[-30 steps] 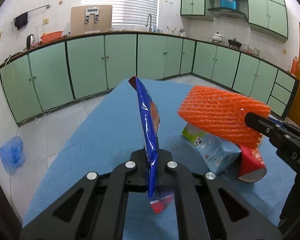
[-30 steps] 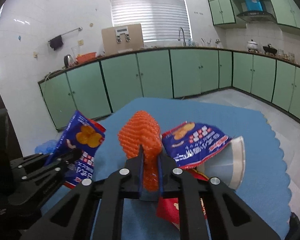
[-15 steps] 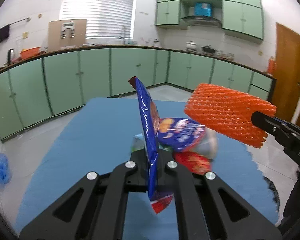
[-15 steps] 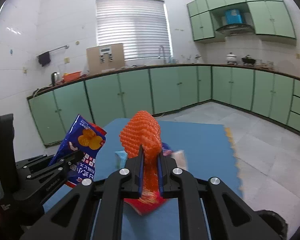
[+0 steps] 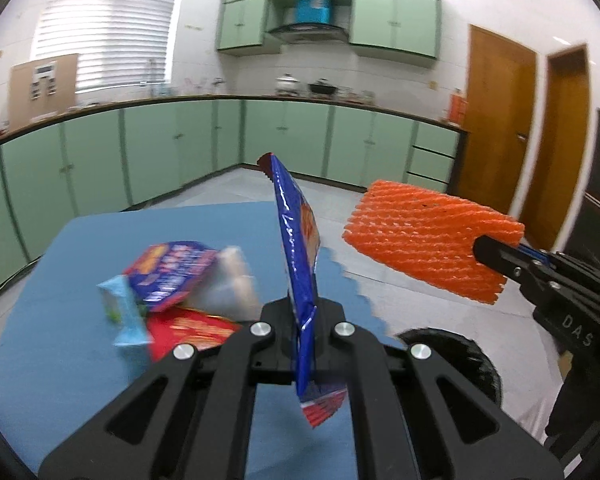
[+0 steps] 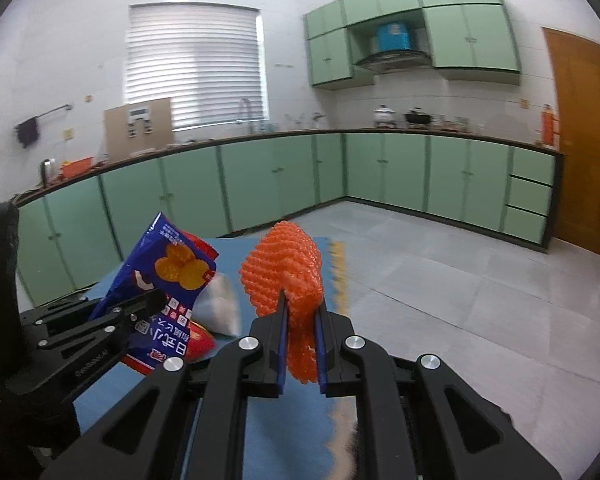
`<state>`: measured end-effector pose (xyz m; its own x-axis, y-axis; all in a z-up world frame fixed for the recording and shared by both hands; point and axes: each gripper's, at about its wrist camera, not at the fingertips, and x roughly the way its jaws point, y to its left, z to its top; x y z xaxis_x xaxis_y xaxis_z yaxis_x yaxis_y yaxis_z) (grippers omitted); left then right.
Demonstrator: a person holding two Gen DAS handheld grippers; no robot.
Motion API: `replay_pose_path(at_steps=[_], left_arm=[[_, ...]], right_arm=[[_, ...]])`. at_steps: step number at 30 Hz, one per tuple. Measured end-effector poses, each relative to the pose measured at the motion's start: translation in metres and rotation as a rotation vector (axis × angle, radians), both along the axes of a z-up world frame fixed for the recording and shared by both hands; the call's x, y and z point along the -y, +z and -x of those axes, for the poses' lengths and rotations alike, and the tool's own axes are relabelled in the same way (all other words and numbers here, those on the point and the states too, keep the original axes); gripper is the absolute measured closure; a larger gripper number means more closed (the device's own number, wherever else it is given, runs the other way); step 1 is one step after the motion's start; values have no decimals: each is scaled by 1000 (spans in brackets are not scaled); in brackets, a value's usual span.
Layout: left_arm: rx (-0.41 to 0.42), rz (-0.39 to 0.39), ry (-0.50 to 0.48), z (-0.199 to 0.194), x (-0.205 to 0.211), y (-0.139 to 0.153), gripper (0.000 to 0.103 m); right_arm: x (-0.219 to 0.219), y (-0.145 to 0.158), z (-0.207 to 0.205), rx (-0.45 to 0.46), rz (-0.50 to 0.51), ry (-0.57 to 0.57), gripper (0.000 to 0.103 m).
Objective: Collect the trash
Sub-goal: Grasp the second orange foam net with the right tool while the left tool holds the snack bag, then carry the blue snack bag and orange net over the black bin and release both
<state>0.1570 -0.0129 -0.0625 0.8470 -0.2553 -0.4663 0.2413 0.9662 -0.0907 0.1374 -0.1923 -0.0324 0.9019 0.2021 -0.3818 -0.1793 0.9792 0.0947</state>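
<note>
Left wrist view first: my left gripper (image 5: 306, 320) is clamped on a blue snack bag (image 5: 298, 240), which stands edge-on and upright between the fingers, its red lower corner hanging below them. I see the same bag face-on in the right wrist view (image 6: 168, 276), held off the surface, with orange snacks printed on it. My right gripper (image 6: 302, 344) is clenched on an orange foam net (image 6: 284, 268); the net's lower end is pinched between the blue pads (image 6: 281, 344) and the rest rises above the fingertips. From the left camera the net (image 5: 424, 244) is seen flat-on, held in the air to the right of the bag and apart from it. Beneath both tools lies a blue mat (image 5: 72, 280) with a scalloped edge. On it, left of the bag, I note a blurred pile: a blue-and-red wrapper (image 5: 172, 276) on top, a red wrapper (image 5: 192, 328) under it, a light blue carton (image 5: 124, 312) at the left, and a silvery pouch (image 5: 236, 280) behind. A dark round bin (image 5: 460, 356) sits off the mat's right edge, below the net. Green cabinets (image 6: 380, 176) line the far walls, and wooden doors (image 5: 496, 120) stand to the right.
</note>
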Motion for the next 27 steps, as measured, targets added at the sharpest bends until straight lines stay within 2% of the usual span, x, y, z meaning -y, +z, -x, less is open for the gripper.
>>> replay_pose_path(at_steps=[13,27], left_arm=[[-54,-24,-239,-3,110,-34,101],[-112,-28,-370,-19,186,-76,100]], right_arm=[[95,-33,35,-64,6,-256,92],[158,-78,42,-133,-50,-428,91]])
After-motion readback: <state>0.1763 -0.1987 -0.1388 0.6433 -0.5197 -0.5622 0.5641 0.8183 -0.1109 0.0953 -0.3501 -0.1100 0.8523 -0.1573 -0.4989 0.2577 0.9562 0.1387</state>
